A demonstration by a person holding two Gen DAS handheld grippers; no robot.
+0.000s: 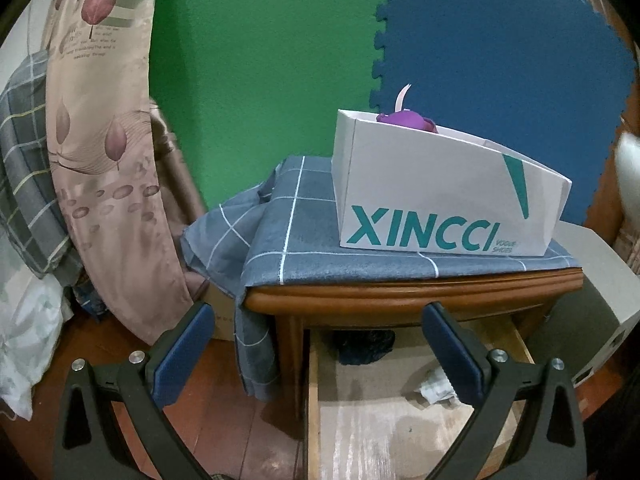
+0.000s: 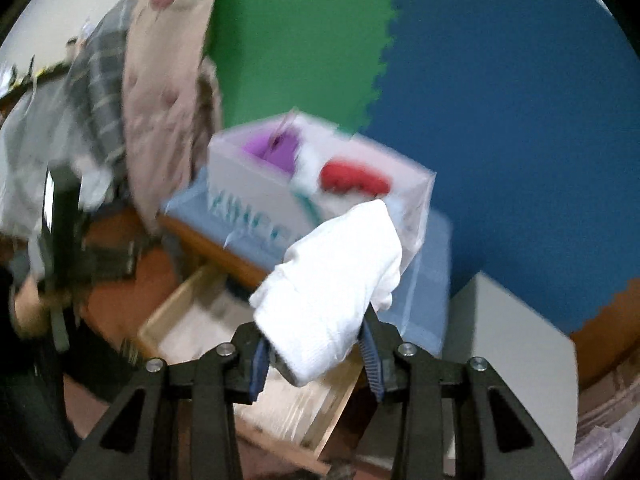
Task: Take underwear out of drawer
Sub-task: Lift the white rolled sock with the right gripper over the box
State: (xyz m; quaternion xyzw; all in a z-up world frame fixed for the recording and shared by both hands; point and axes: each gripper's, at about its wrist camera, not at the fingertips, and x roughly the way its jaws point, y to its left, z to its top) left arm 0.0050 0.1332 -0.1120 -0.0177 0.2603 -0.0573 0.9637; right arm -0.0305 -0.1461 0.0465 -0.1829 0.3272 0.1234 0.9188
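The wooden drawer (image 1: 314,408) of the nightstand stands pulled open; a dark blue garment (image 1: 366,346) lies at its back and a pale crumpled piece (image 1: 436,386) at the right. My left gripper (image 1: 320,340) is open and empty, in front of the drawer. My right gripper (image 2: 316,354) is shut on a folded white garment (image 2: 332,284), held above the open drawer (image 2: 180,300), in front of the white XINCCI box (image 2: 256,196). That view is motion-blurred. The box (image 1: 440,196) holds purple fabric (image 1: 404,118); red fabric (image 2: 352,178) shows too.
A blue checked cloth (image 1: 296,232) covers the nightstand top (image 1: 400,296) and hangs off its left side. A floral pillow (image 1: 108,152) and checked bedding (image 1: 24,160) stand at the left. Green and blue foam mats (image 1: 500,60) back the wall. A grey box (image 1: 592,280) is on the right.
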